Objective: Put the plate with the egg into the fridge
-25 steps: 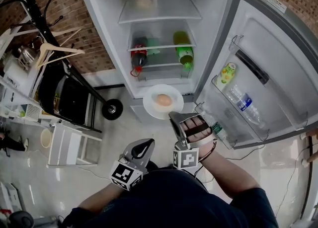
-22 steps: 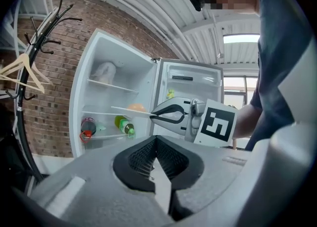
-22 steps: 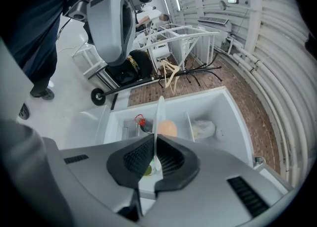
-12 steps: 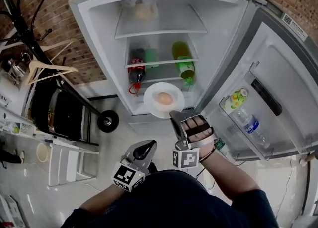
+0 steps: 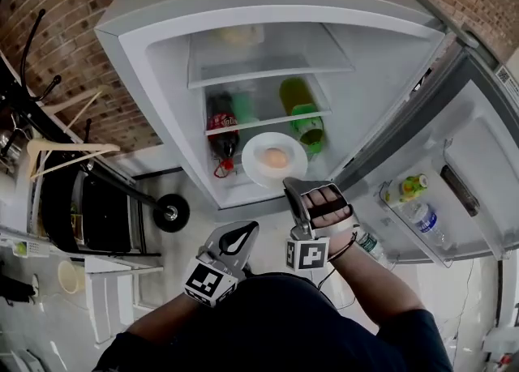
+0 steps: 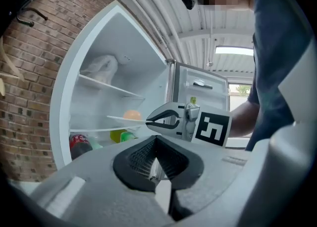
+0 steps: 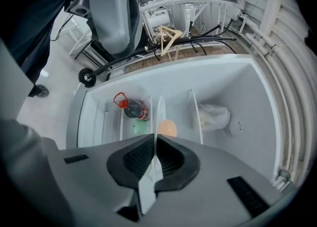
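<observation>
A white plate [image 5: 261,164] with a brown egg [image 5: 276,157] on it hangs level in front of the open fridge [image 5: 162,79], at the lower shelf. My right gripper [image 5: 290,188] is shut on the plate's near rim. The right gripper view shows the plate [image 7: 159,112] edge-on running out from the jaws, the egg [image 7: 168,128] beside it. My left gripper [image 5: 241,237] hangs low, clear of the fridge, jaws shut with nothing between them. From the left gripper view the plate [image 6: 124,119] and egg [image 6: 132,114] show level with the right gripper [image 6: 148,120].
On the middle shelf [image 5: 268,121] stand a dark cola bottle [image 5: 222,131] and green bottles [image 5: 304,115]. A bag [image 5: 239,36] lies on the top shelf. The open door [image 5: 466,176] at the right holds bottles [image 5: 422,216]. A black cart [image 5: 97,208] and wooden hanger [image 5: 65,150] stand left.
The plate with the egg has moved forward from outside the fridge opening to the lower shelf level inside it, carried by my right gripper. The left gripper stayed low.
</observation>
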Motion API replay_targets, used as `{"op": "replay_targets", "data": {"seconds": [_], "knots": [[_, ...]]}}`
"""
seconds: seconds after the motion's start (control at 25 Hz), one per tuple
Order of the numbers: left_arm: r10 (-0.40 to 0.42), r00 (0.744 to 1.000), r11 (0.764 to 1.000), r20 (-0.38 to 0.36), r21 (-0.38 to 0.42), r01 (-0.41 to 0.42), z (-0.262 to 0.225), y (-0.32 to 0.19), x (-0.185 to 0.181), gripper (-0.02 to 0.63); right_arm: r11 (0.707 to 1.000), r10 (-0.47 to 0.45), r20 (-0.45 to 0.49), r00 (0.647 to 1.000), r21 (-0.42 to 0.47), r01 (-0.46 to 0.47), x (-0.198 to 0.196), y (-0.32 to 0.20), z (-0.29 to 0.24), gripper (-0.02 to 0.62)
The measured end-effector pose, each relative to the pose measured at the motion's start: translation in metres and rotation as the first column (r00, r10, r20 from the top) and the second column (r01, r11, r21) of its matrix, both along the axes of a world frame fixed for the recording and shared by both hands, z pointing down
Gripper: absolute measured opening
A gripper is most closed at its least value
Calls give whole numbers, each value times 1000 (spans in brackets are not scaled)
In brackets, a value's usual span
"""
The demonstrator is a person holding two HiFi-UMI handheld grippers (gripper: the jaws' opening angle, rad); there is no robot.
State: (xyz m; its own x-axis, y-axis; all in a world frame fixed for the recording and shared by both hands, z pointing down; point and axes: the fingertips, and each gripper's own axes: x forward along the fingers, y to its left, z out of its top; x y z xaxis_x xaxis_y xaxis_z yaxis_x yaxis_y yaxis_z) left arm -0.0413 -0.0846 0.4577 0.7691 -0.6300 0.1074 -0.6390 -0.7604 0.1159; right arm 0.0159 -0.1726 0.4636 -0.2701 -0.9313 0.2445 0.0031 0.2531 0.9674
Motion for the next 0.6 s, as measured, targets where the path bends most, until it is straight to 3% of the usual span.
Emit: {"op": "replay_targets", "data": {"seconds": [0.28,0.6], "knots": [[32,999,999,-13,-5,-32,-2,-25,-15,5,998,62,-29,998,-16,-62,-6,-49,9,23],[-13,1000,1000,4,24,13,-5,-46,-21,5,998,48,-67,997,-33,-50,-12,-103,24,23]]}}
